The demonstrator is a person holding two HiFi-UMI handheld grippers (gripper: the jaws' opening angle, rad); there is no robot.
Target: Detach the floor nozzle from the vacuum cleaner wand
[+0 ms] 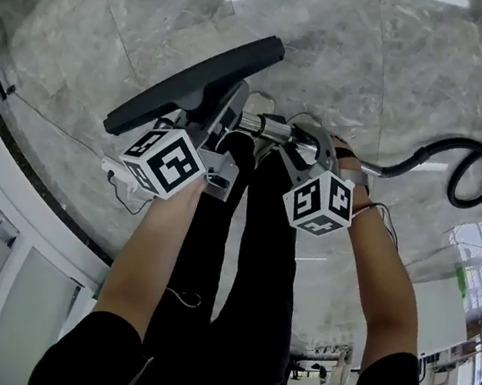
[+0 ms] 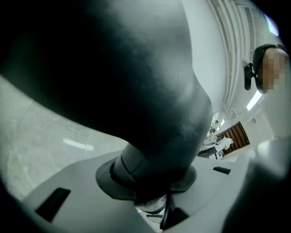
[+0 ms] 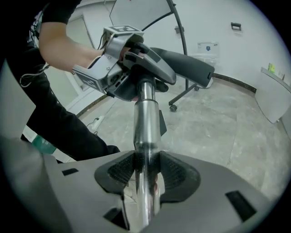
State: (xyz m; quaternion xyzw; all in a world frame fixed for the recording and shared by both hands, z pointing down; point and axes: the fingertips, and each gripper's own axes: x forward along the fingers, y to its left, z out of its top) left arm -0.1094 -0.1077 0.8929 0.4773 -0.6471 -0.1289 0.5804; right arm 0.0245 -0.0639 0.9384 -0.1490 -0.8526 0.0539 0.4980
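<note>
We look steeply down past two forearms to a vacuum cleaner held up off a grey stone floor (image 1: 381, 55). The floor nozzle (image 1: 194, 85), a long dark bar, hangs at the far left, tilted, clear of the floor. Its neck appears to be joined to the chrome wand (image 1: 265, 127), which runs right into a black hose (image 1: 463, 163) looping away at the far right.

The left tongs (image 2: 152, 182) are closed on the nozzle's dark neck, which fills most of the left gripper view. The right tongs (image 3: 145, 173) clamp the wand, with the bright tube pinched between ribbed pads.

We judge the pull-apart as not yet done. The main risk is slip, because polished metal gives the right pads little to bite on (a hard tug could slide them along the tube). If the joint has a catch that is not released, pulling may only twist the neck in the left grip. A sudden release could swing the nozzle down onto the stone.
</note>
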